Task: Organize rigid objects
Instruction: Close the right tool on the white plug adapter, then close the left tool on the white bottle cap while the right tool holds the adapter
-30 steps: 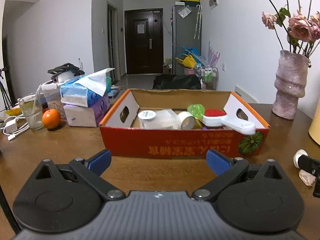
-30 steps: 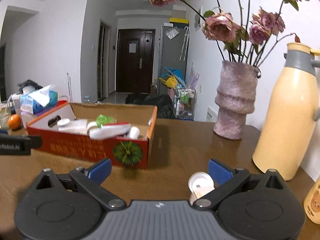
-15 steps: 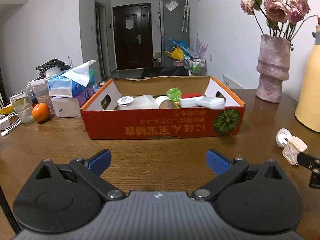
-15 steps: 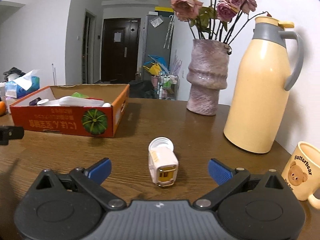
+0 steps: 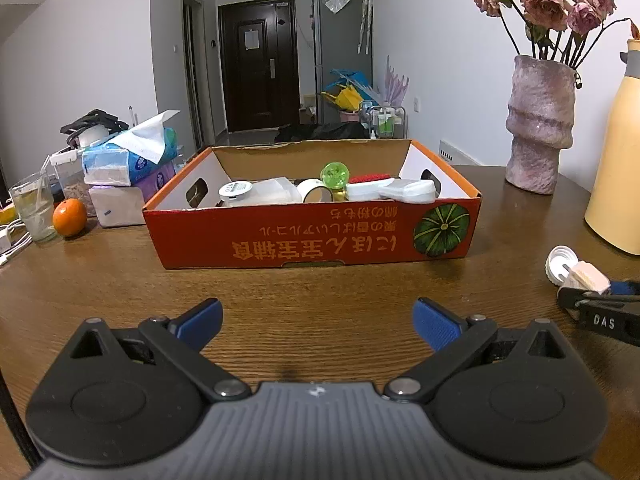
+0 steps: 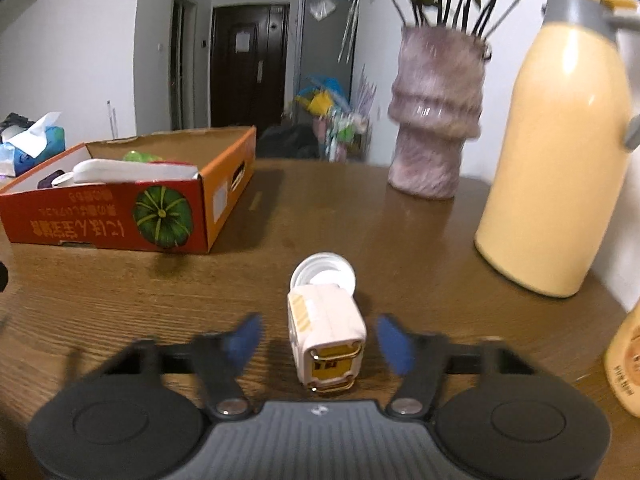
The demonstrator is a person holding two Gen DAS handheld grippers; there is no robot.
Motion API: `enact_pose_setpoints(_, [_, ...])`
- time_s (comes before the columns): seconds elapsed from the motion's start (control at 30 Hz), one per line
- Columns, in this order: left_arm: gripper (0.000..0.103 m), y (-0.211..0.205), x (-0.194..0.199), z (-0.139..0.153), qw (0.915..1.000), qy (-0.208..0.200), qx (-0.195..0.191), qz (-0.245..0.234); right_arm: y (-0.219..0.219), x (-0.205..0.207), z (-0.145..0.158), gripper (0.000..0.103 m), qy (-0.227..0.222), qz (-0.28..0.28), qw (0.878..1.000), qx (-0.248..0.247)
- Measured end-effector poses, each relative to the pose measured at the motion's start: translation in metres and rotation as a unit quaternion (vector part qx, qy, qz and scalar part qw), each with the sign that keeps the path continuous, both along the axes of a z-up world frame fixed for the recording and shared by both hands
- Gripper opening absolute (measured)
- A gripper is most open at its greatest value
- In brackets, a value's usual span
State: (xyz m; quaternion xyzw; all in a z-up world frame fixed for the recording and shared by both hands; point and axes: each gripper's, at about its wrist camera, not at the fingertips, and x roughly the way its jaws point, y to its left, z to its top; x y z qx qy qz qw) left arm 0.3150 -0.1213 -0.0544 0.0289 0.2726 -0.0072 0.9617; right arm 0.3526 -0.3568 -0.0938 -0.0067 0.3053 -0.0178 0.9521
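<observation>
Pale pink case (image 6: 326, 330), gold-latched, lies between right fingers (image 6: 244, 342) just closing, seemingly untouched.

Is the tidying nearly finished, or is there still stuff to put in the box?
Nearly. The orange box already holds several things, such as a green ball and a white tape roll. Right now the right gripper has just been closing around the little white suitcase toy, pads not yet touching it. The white cap behind it still lies on the table. The left gripper is open and empty.

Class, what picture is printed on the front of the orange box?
A green pumpkin, clearest in the right wrist view.
</observation>
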Motion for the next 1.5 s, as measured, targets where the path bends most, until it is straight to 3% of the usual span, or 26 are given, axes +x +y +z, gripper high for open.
enact_pose_setpoints(0.03, [0.103,0.000,0.001,0.000,1.0000,0.001,0.000,0.001,-0.002,0.002,-0.001,0.031,0.006,0.002,1.000,0.010])
enact_pose_setpoints(0.63, [0.103,-0.044,0.006,-0.009,0.9994,0.017,0.006,-0.031,-0.019,-0.033,0.026,0.031,-0.088,0.007,0.995,0.038])
enact_pose_setpoints(1.5, [0.103,-0.174,0.044,-0.028,0.9959,0.047,0.019,-0.076,-0.106,-0.038,0.027,0.031,-0.112,-0.019,0.993,0.027])
